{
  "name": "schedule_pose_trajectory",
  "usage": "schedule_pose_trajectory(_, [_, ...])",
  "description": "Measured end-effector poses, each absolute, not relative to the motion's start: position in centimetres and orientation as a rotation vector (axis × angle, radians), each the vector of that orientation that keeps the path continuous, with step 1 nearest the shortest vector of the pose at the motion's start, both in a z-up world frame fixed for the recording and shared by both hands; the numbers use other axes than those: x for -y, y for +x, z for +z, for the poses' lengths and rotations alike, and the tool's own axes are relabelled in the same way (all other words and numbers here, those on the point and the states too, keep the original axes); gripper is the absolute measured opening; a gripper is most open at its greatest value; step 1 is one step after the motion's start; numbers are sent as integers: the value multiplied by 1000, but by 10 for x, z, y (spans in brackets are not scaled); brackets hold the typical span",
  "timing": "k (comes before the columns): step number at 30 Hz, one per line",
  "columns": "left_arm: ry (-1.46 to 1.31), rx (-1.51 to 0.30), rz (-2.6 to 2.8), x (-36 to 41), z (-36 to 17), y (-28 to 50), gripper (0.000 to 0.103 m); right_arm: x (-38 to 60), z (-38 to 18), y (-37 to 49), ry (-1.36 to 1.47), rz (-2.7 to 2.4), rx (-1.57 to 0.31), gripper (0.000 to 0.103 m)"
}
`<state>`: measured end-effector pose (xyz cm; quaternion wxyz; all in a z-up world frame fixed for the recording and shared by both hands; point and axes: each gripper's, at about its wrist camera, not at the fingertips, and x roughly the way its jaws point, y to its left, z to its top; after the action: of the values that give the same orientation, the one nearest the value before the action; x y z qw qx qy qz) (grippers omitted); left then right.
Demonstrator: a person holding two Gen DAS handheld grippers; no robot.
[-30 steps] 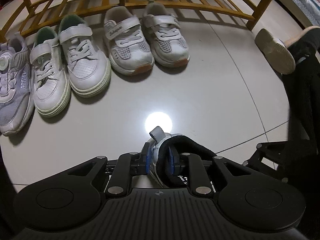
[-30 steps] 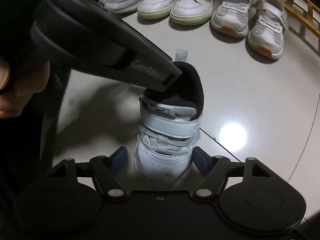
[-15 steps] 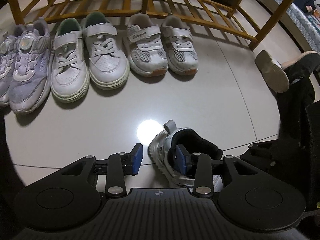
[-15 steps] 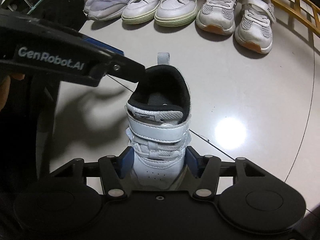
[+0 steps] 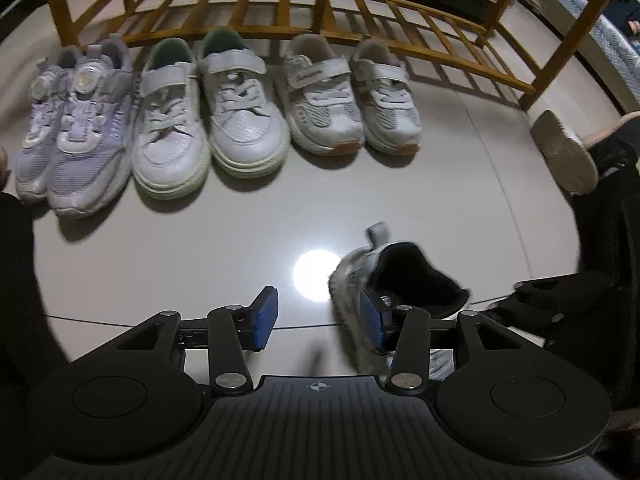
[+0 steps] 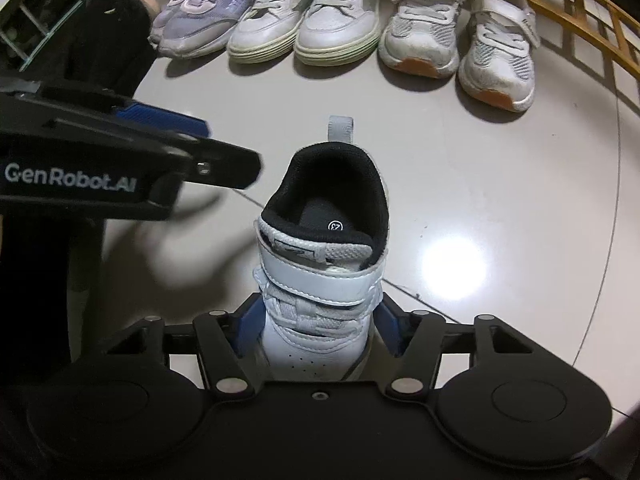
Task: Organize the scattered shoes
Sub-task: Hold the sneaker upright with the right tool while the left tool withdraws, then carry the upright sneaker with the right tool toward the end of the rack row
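Here the wooden rack (image 5: 304, 4) backs a row of three paired shoes (image 5: 224, 108) on the floor (image 5: 460, 184). Near them, apart from the row, stands a white strap shoe (image 6: 320, 280), toe clamped between the right hand-held gripper (image 6: 318, 328) pads. The left hand-held gripper (image 5: 316, 320) is opening, nothing between its pads. Placing is the step in hand; next, I judge, carry it to the row's open end.

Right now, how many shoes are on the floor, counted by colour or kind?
Lavender dial-lace sneakers: 2
White sneakers with green lining: 2
White mesh sneakers with tan soles: 2
White strap sneaker with black lining: 1
Total: 7
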<state>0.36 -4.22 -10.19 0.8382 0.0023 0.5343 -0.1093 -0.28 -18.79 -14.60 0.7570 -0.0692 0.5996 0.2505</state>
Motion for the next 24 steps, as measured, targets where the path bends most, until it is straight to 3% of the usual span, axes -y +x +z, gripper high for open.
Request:
schedule_pose_trajectory(6, [14, -1134, -205, 34, -100, 8, 49, 189, -146, 4, -130, 506, -1301, 64])
schedule_pose_trajectory(10, [45, -1125, -196, 34, -95, 12, 51, 187, -147, 5, -106, 487, -1297, 77])
schedule_pose_trajectory(24, [227, -1053, -144, 5, -66, 33, 58, 184, -155, 6, -151, 426, -1291, 69])
